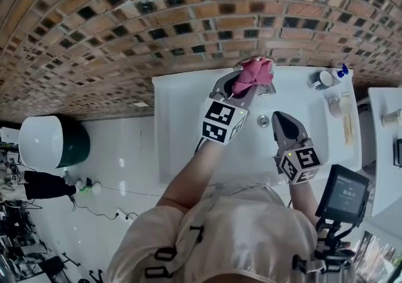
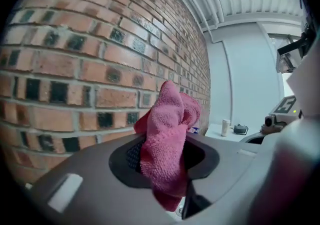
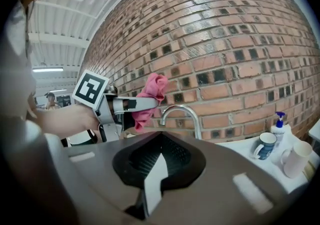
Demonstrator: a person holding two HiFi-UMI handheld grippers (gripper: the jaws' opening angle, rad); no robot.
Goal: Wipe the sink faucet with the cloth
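My left gripper [image 1: 250, 84] is shut on a bunched pink cloth [image 1: 252, 74], held up over the back of the white sink [image 1: 171, 126] by the brick wall. From the left gripper view the cloth [image 2: 167, 134] hangs out of the jaws on both sides. In the right gripper view the curved chrome faucet [image 3: 182, 111] stands just right of the cloth [image 3: 150, 94] and the left gripper [image 3: 134, 105], and the two seem a little apart. In the head view the cloth covers most of the faucet. Lower, over the basin, my right gripper [image 1: 281, 123] has its jaws together and nothing in them.
A blue-and-white mug [image 1: 323, 78], a soap bottle [image 1: 341, 72] and a white cup [image 1: 339, 105] stand on the counter right of the sink. The drain [image 1: 263, 121] lies in the basin. A white and green bin [image 1: 47, 142] stands on the floor at the left.
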